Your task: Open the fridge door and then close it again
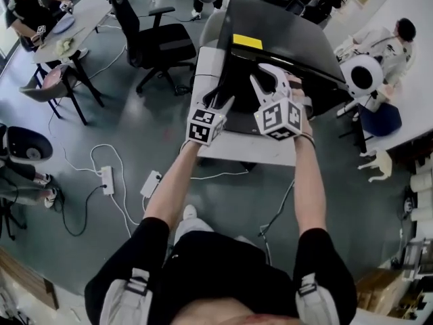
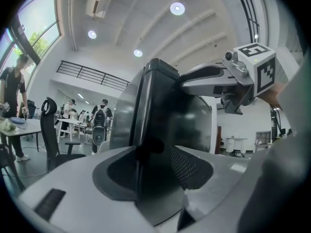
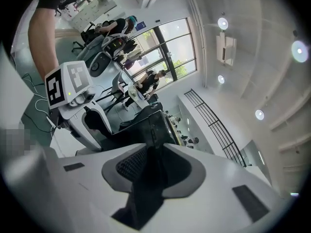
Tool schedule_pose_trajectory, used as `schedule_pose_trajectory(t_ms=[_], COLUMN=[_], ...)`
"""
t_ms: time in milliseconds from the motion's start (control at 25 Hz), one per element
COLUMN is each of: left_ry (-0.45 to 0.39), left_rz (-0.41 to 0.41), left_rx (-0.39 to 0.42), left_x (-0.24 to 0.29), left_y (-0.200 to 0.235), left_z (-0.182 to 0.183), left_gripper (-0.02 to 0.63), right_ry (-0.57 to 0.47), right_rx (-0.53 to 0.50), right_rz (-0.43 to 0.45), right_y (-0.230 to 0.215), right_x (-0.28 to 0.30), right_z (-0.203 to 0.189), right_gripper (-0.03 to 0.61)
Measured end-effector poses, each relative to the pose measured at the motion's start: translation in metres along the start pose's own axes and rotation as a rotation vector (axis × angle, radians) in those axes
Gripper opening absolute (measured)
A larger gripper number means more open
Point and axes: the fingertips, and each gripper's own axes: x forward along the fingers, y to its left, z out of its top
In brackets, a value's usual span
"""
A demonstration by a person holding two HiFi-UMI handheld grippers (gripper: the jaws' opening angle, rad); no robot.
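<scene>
Fridge [image 1: 284, 39], office chair [image 1: 152, 42], grey floor [image 1: 135, 134]

Bright, even indoor light comes from round ceiling lights [image 2: 177, 8] and tall windows [image 3: 170, 47], which blow out to white. Shadows on the floor [image 1: 135, 134] are soft. The black fridge door [image 2: 165, 115] carries a dull sheen. Both gripper views bend strongly and go black at the corners.

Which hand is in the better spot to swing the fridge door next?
Left, probably. The left gripper has its jaws shut on the upright side edge of the door, good for swinging it. The right gripper grips the top edge, so it mostly steadies.
</scene>
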Motion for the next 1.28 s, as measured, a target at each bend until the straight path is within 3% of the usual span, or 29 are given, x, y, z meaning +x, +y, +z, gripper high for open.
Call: schedule_pose_trajectory(t_ms=[200, 640, 800, 1040, 1280], left_ry=[0.026, -0.026, -0.04, 0.018, 0.023], left_rz=[0.031, 0.102, 0.136, 0.144, 0.135], left_rx=[0.024, 0.032, 0.043, 0.12, 0.093], left_x=[-0.003, -0.035, -0.054, -0.094, -0.125], left_y=[-0.002, -0.02, -0.047, -0.086, -0.152], left_z=[-0.005, -0.009, -0.017, -0.024, -0.035], left_gripper=[0.198, 0.181, 0.181, 0.179, 0.184], right_ry=[0.002, -0.07, -0.106, -0.199, -0.281], right_rx=[0.006, -0.011, -0.036, -0.017, -0.012], right_rz=[0.062, 0.061, 0.055, 0.055, 0.062], right_y=[0.003, 0.016, 0.023, 0.043, 0.058], right_x=[-0.005, -0.038, -0.065, -0.114, -0.181], right_z=[0.002, 0.013, 0.012, 0.016, 0.008], right_gripper=[0.059, 0.052, 0.058, 0.066, 0.069])
